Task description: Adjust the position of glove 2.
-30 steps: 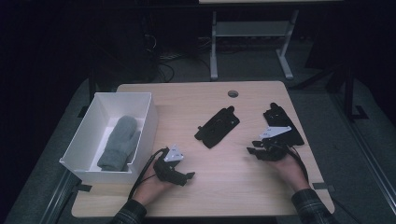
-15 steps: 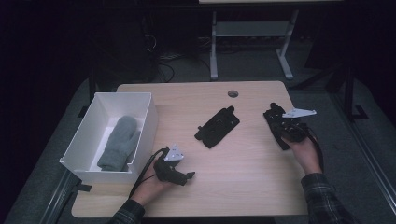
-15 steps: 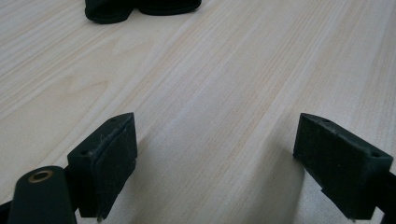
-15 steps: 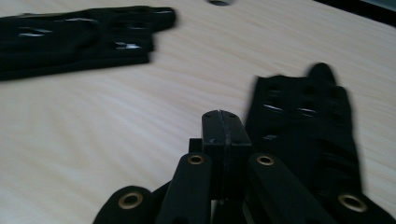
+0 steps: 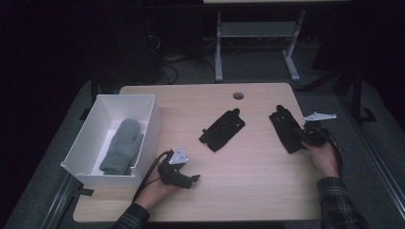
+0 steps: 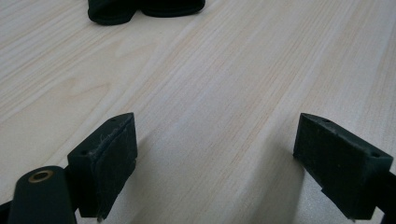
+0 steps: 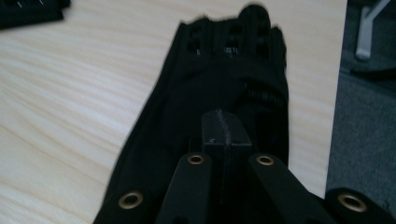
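Observation:
Two black gloves lie on the wooden table (image 5: 267, 191): one in the middle (image 5: 222, 130) and one at the right (image 5: 285, 129). My right gripper (image 5: 302, 138) rests over the near end of the right glove (image 7: 224, 70), and its jaws (image 7: 224, 133) are shut, pads pressed together. I cannot tell whether fabric is caught between them. My left gripper (image 5: 193, 179) lies near the front left of the table, open with nothing but bare wood between its pads (image 6: 215, 158). The middle glove (image 6: 140, 7) shows far ahead of it.
A white box (image 5: 143, 102) stands at the table's left with a grey mitten (image 5: 122, 145) inside. A round cable hole (image 5: 238, 95) sits near the far edge. The table's right edge runs close beside the right glove (image 7: 336, 93), with floor beyond.
My right hand has carried its gripper from the table's front right outward and away onto the right glove. Its jaws have closed. The left gripper has stayed put.

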